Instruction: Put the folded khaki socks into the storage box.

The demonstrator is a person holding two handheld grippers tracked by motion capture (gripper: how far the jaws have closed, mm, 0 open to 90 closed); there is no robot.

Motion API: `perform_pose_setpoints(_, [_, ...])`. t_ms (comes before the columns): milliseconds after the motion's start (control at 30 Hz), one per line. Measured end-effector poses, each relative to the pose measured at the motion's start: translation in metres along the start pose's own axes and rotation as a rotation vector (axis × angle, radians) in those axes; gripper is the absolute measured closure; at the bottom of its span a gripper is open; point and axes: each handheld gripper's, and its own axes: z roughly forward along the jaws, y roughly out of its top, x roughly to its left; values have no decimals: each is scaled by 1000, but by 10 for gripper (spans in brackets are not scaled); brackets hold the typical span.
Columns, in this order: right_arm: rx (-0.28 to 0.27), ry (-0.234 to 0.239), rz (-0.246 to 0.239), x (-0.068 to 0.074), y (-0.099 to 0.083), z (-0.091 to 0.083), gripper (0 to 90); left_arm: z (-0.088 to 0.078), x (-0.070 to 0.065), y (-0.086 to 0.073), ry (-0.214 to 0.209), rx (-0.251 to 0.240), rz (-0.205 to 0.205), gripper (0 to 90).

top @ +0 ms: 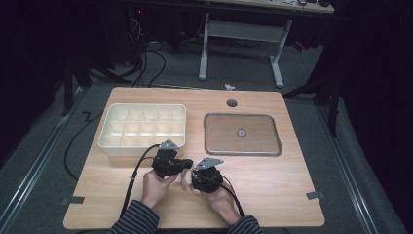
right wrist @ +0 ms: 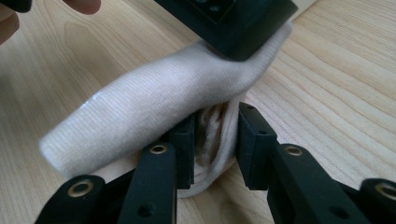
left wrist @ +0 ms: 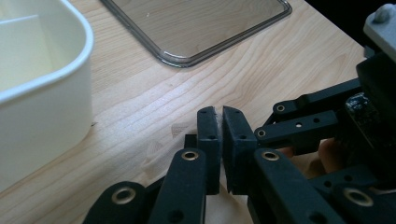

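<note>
Now I fold sock (right wrist: pixel 154 100): left gripper (left wrist: pixel 218 122) pinched shut on thin edge, right gripper (right wrist: pixel 212 135) squeezing bunched middle. Next, I guess, tuck roll tight, then carry to box (top: pixel 141 129) beyond left gripper.

No readable text, labels, brands, numbers or signs on anything in view.

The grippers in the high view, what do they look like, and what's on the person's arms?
Left gripper and right gripper are chunky black, each topped by a grey three-cornered plate. A black cable trails from each. Brass-coloured rivets dot the linkages. Both sleeves are dark with thin pale stripes.
</note>
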Motion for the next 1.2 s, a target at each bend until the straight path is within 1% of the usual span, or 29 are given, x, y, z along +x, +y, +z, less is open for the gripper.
perform_pose_setpoints(100, [2,-3,-8,0,0,0,702,-3,1,0,12,1,12,869])
perform_pose_setpoints(167, [-2,-2,-11,1,0,0,702,-3,2,0,13,0,9,869])
perform_pose_setpoints(267, [3,4,-2,0,1,0,698,-3,1,0,13,-2,12,869])
perform_pose_setpoints(467, [-6,12,15,-3,1,2,674,-1,2,0,17,-10,8,868])
perform_pose_setpoints(500, [-7,16,25,-3,1,3,667,-1,2,0,18,-9,7,868])
perform_pose_setpoints(533, [-11,17,22,-4,1,3,661,0,2,0,21,-9,8,868])
perform_pose_setpoints(600, [-8,11,33,-4,1,3,638,1,1,0,31,-2,22,868])
perform_pose_setpoints(633, [-5,7,35,-4,1,2,629,3,0,-1,38,7,35,868])
perform_pose_setpoints(700, [-5,-7,30,-3,1,0,613,4,0,-2,47,16,44,868])
perform_pose_setpoints(733, [-2,-20,27,-3,1,-2,600,5,0,-2,47,17,41,867])
perform_pose_setpoints(800, [-3,-24,31,-3,1,-6,585,6,-1,-2,50,16,44,867])
perform_pose_setpoints(933, [-25,-35,24,-3,0,-18,584,7,-3,-3,64,20,58,867])
perform_pose_setpoints(1033, [-45,-34,23,-1,-3,-28,606,8,-6,-4,76,26,71,867])
perform_pose_setpoints(1067, [-60,-34,21,-1,-5,-33,624,9,-6,-4,76,25,70,867])
perform_pose_setpoints(1200, [-85,-29,18,0,-9,-46,657,12,-6,-4,76,30,71,866])
